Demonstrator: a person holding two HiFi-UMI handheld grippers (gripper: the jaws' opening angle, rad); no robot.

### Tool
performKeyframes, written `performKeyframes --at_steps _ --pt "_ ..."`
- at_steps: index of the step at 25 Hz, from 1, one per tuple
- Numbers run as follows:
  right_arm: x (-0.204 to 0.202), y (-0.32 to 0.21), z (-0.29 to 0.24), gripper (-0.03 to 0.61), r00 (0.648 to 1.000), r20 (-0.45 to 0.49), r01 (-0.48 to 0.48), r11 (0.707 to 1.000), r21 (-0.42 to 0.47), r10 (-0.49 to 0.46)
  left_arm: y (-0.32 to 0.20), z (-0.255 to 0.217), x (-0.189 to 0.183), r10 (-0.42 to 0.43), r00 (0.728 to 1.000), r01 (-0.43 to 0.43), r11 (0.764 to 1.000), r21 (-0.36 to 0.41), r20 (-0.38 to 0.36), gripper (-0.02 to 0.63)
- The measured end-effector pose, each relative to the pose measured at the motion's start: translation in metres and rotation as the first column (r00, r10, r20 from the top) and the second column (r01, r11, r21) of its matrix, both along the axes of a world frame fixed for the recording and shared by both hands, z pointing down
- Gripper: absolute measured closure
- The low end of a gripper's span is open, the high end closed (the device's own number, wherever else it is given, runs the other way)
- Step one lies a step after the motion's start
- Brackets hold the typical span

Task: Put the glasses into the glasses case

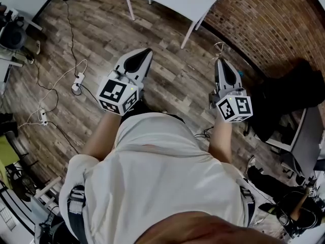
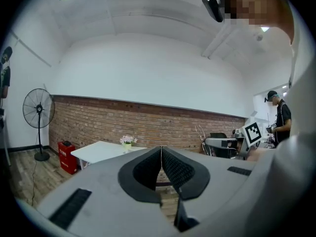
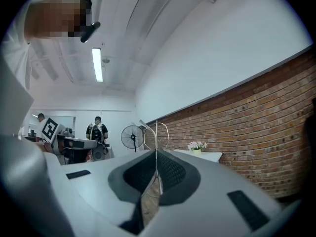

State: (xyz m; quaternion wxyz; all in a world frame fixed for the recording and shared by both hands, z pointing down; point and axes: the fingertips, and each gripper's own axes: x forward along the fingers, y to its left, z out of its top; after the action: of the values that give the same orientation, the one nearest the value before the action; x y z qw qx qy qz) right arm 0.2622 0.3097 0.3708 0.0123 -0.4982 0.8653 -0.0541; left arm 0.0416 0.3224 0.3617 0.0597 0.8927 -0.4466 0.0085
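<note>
Both closed: left claw (image 2: 161,150) empty, right claw (image 3: 156,152) pinches glasses (image 3: 156,131).

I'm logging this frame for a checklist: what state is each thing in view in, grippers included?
left gripper: jaws shut, nothing between them.
right gripper: jaws shut on the glasses.
glasses: pinched by their thin wire frame, sticking out past the jaw tips.
ceiling light: on.
standing fan: upright; spinning or not, cannot tell.
</note>
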Motion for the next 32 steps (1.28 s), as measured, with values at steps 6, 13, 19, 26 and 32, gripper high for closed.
performKeyframes --at_steps 6,13,19,26,32 --pt "-0.005 -0.013 0.002 0.518 1.0 0.008 -0.017 1.0 -0.002 0.017 -0.009 0.008 -0.01 -0.007 1.0 0.007 1.0 -0.02 -0.006 0.595" --pt "-0.031 -0.045 0.006 0.518 0.999 0.043 -0.005 1.0 -0.015 0.006 -0.042 0.02 -0.036 -0.014 1.0 0.013 0.999 -0.053 -0.021 0.595" --pt "-0.074 -0.094 0.005 0.518 1.0 0.021 -0.018 0.999 -0.027 0.019 -0.089 0.02 -0.081 -0.018 0.999 0.015 0.999 -0.048 -0.048 0.595" --pt "-0.149 -0.16 -0.02 0.518 1.0 -0.01 0.008 1.0 0.016 -0.008 -0.151 0.0 -0.155 -0.031 0.996 0.03 0.999 -0.016 -0.082 0.595" --pt "-0.192 -0.195 -0.022 0.518 1.0 -0.002 -0.017 1.0 0.01 0.017 -0.19 0.003 -0.197 -0.002 0.997 -0.001 1.0 -0.028 -0.079 0.595"
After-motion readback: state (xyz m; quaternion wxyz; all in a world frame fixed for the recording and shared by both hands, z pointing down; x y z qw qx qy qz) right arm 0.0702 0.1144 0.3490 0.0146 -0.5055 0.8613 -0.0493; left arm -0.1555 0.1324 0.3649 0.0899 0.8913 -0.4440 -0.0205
